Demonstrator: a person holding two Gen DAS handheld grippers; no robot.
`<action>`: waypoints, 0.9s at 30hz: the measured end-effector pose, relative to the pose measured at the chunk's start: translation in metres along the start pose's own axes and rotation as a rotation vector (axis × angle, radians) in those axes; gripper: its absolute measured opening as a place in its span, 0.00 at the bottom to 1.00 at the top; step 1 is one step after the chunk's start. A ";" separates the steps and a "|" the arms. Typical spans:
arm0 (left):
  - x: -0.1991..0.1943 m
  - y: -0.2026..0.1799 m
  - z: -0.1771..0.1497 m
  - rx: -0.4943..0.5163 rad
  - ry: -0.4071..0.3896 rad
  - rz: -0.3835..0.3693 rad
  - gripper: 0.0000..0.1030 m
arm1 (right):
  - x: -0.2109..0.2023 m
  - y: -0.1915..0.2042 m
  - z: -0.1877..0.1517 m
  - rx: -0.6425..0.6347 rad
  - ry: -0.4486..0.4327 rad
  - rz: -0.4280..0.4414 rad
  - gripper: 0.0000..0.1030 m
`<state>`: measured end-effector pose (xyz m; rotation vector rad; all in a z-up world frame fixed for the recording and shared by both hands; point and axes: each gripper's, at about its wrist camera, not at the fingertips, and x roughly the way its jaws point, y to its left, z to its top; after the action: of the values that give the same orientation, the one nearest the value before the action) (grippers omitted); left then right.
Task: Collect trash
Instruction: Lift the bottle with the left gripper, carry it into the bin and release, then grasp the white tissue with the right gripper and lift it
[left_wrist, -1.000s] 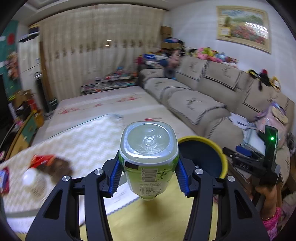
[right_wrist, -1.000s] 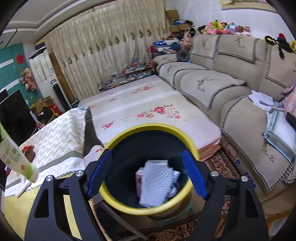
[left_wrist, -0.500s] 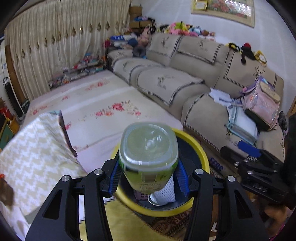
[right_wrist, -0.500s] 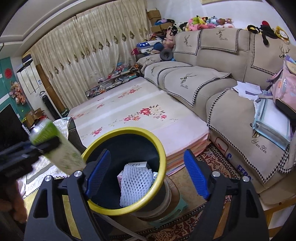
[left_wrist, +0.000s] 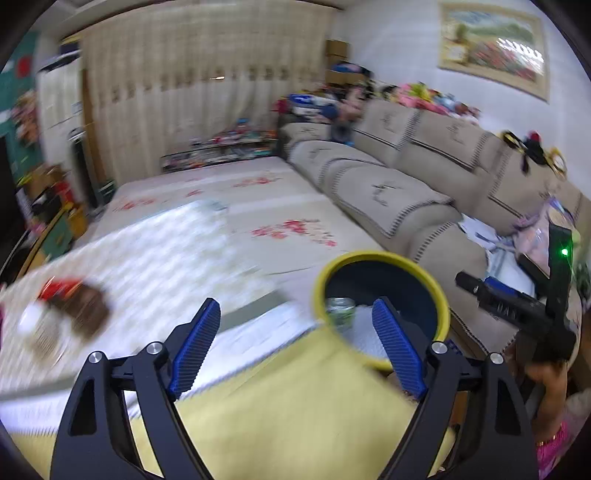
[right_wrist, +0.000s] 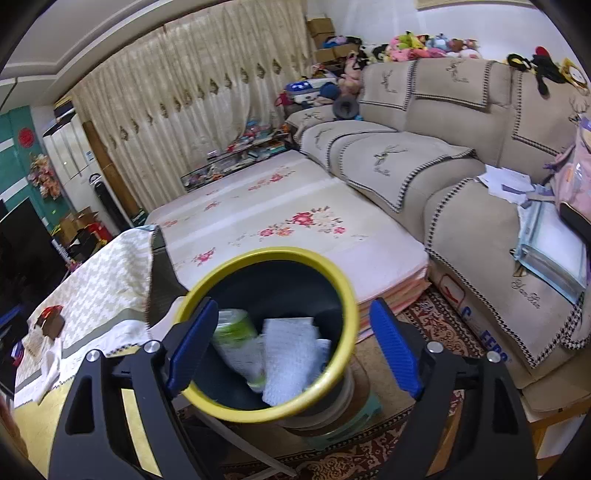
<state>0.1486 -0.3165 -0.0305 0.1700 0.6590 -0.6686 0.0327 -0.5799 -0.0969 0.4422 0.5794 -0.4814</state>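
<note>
A dark trash bin with a yellow rim (right_wrist: 347, 295) stands on the floor beside the table; it also shows in the left wrist view (left_wrist: 321, 280). A green-labelled plastic bottle (right_wrist: 236, 328) lies inside it next to white foam netting (right_wrist: 288, 354); the bottle also shows in the left wrist view (left_wrist: 341, 310). My left gripper (left_wrist: 295, 347) is open and empty above the table edge, left of the bin. My right gripper (right_wrist: 291, 347) is open and empty, hovering over the bin. A red-and-brown wrapper (left_wrist: 77, 299) and a white-capped item (left_wrist: 37, 328) lie blurred on the table.
A table with a zigzag cloth (left_wrist: 155, 254) and a yellow mat (left_wrist: 295, 406) lies under my left gripper. A floral floor mattress (right_wrist: 280, 210) and a beige sofa (right_wrist: 461, 177) are behind the bin. A patterned rug (right_wrist: 369, 443) lies under it.
My left gripper opened and let the bottle go into the bin, then swung back left toward the table. My right gripper stayed open over the bin.
</note>
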 end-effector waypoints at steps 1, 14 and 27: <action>-0.013 0.015 -0.013 -0.026 -0.002 0.028 0.83 | 0.000 0.007 -0.001 -0.011 0.002 0.009 0.78; -0.148 0.184 -0.128 -0.251 -0.031 0.423 0.88 | -0.007 0.157 -0.032 -0.274 0.086 0.251 0.78; -0.178 0.224 -0.178 -0.387 -0.025 0.500 0.88 | 0.004 0.345 -0.063 -0.614 0.195 0.502 0.78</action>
<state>0.0921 0.0131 -0.0738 -0.0356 0.6765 -0.0574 0.1970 -0.2726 -0.0577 0.0336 0.7395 0.2284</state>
